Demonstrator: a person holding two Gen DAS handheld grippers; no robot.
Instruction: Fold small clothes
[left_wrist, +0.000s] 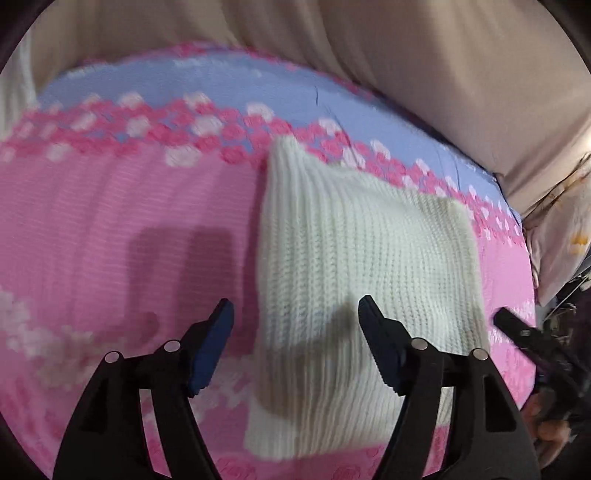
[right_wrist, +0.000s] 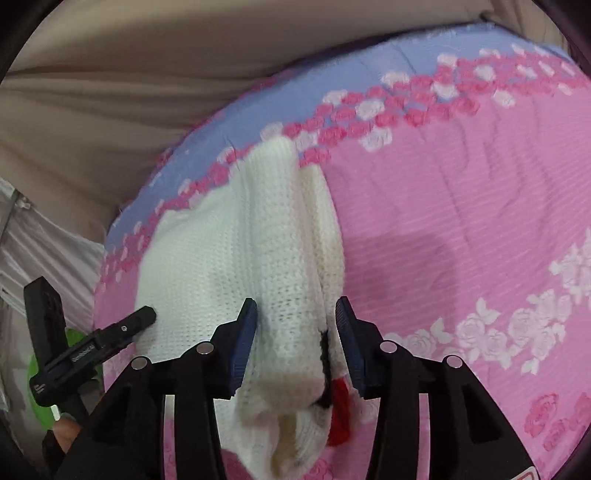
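Both views look forward and down along their own jaws, close above the bed (left_wrist: 110, 221). The left wrist camera sits left of the white knit garment (left_wrist: 369, 258) and catches the right gripper (left_wrist: 517, 328) at its right edge. The right wrist camera looks straight over the garment (right_wrist: 221, 258) and sees the left gripper (right_wrist: 122, 328) at its left. Both share the garment, the pink floral cover and the beige fabric (right_wrist: 110, 110) at the far side.

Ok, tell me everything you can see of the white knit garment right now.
The white knit garment is chunky ribbed knit, off-white, folded into a rough rectangle lying flat on the pink floral bedspread. From the right wrist view a raised fold runs lengthwise, and a red and black detail shows at its near end. The right tool straddles that fold, open. The left tool is open over its left edge.
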